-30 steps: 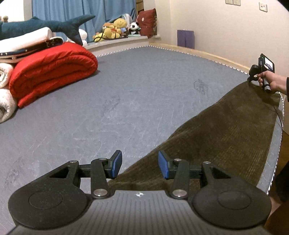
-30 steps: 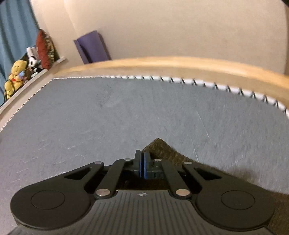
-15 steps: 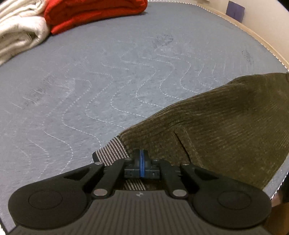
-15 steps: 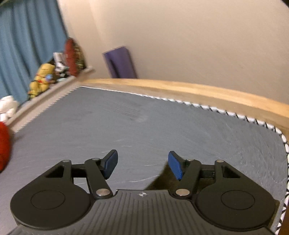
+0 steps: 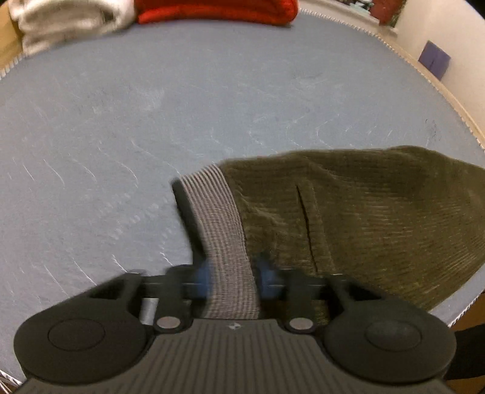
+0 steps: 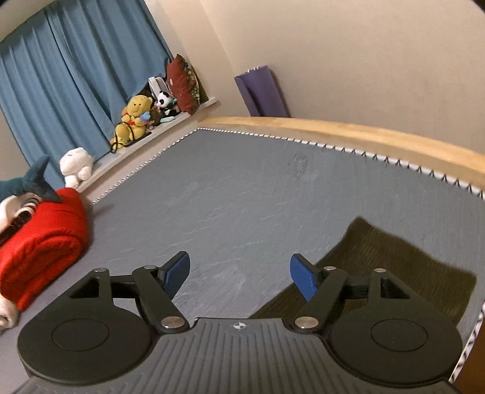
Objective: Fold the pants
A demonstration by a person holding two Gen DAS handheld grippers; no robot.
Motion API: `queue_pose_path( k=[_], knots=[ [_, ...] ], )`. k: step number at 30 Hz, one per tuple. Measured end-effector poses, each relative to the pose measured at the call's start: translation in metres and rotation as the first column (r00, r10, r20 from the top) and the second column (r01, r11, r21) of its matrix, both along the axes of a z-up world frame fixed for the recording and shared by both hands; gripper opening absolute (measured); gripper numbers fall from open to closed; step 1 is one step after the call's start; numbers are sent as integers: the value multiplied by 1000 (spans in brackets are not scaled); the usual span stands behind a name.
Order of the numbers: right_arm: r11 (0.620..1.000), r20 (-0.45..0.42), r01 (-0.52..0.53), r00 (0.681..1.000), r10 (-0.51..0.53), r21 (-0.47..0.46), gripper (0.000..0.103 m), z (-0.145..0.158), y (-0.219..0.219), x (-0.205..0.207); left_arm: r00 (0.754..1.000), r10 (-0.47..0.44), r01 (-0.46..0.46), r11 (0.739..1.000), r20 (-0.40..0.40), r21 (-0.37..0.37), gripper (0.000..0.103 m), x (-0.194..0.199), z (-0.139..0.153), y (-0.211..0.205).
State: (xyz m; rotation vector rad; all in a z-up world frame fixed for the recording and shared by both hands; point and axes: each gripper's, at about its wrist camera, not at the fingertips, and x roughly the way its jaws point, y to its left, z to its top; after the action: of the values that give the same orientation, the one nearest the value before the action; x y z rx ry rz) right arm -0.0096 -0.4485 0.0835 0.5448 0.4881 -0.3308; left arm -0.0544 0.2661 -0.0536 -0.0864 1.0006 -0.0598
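Mattress (image 5: pixel 212 106) carries olive corduroy pants (image 5: pixel 379 218) along its near edge. Left hand-held gripper (image 5: pixel 232 280) straddles the striped waistband (image 5: pixel 221 230), jaws opening (release seems underway). Right hand-held gripper (image 6: pixel 239 274) hangs empty, jaws opening. Laying-out looks finished; folding next needs fresh grips.

1. Grey mattress (image 6: pixel 242 206) fills the middle, white zigzag stitching along its edge.
2. Red blanket (image 6: pixel 39 245) sits rolled at the left, a shark toy's tail (image 6: pixel 39 178) lying over it.
3. Blue curtains (image 6: pixel 69 91) hang behind a sill carrying a yellow bear (image 6: pixel 135 119), a panda (image 6: pixel 165 100) and a white plush (image 6: pixel 75 165).
4. Purple mat (image 6: pixel 262 91) leans on the wall, behind the wooden bed frame (image 6: pixel 348 133).
5. White towels (image 5: pixel 69 21) are blurred beside the red blanket.
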Motion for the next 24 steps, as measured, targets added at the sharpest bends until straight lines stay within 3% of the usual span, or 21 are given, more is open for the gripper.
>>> queue_pose_path(
  k=[1, 3, 6, 8, 13, 16, 18, 20, 21, 22, 24],
  knots=[
    [1000, 6, -2, 1000, 2, 7, 75, -2, 3, -3, 999, 25, -22, 998, 43, -60, 22, -7, 11, 9],
    [1000, 2, 2, 1000, -3, 10, 75, -5, 7, -6, 996, 25, -18, 996, 80, -88, 22, -17, 23, 14],
    [1000, -7, -2, 1000, 2, -8, 75, -11, 13, -6, 999, -19, 19, 999, -26, 27, 27, -20, -5, 4],
    [1000, -15, 13, 1000, -13, -21, 75, -14, 14, -3, 1000, 1, 1, 998, -29, 65, 42, -19, -10, 5],
    [999, -30, 30, 999, -31, -35, 75, -21, 7, -9, 984, -25, -5, 986, 175, 168, 57, -35, 38, -14],
    [997, -37, 39, 998, -42, -61, 75, -25, 3, -15, 965, -105, 74, 988, 241, 136, 57, -37, 51, -30],
    [996, -46, 49, 998, -52, -77, 75, -27, 1, -17, 967, -146, 127, 987, 211, 100, 57, -34, 42, -34],
    [996, -57, 51, 997, -55, -74, 75, -30, 0, -18, 983, -154, 149, 987, 101, 52, 53, -20, 19, -34],
    [996, -61, 51, 997, -56, -70, 75, -31, -1, -20, 990, -135, 132, 988, 29, 78, 46, -11, 6, -31],
    [996, -63, 51, 997, -55, -68, 75, -32, -1, -21, 993, -121, 122, 984, -16, 130, 30, -7, -7, -30],
    [997, -63, 48, 997, -52, -66, 75, -32, -2, -24, 992, -125, 125, 981, -14, 150, 30, -4, -5, -33]
  ],
)
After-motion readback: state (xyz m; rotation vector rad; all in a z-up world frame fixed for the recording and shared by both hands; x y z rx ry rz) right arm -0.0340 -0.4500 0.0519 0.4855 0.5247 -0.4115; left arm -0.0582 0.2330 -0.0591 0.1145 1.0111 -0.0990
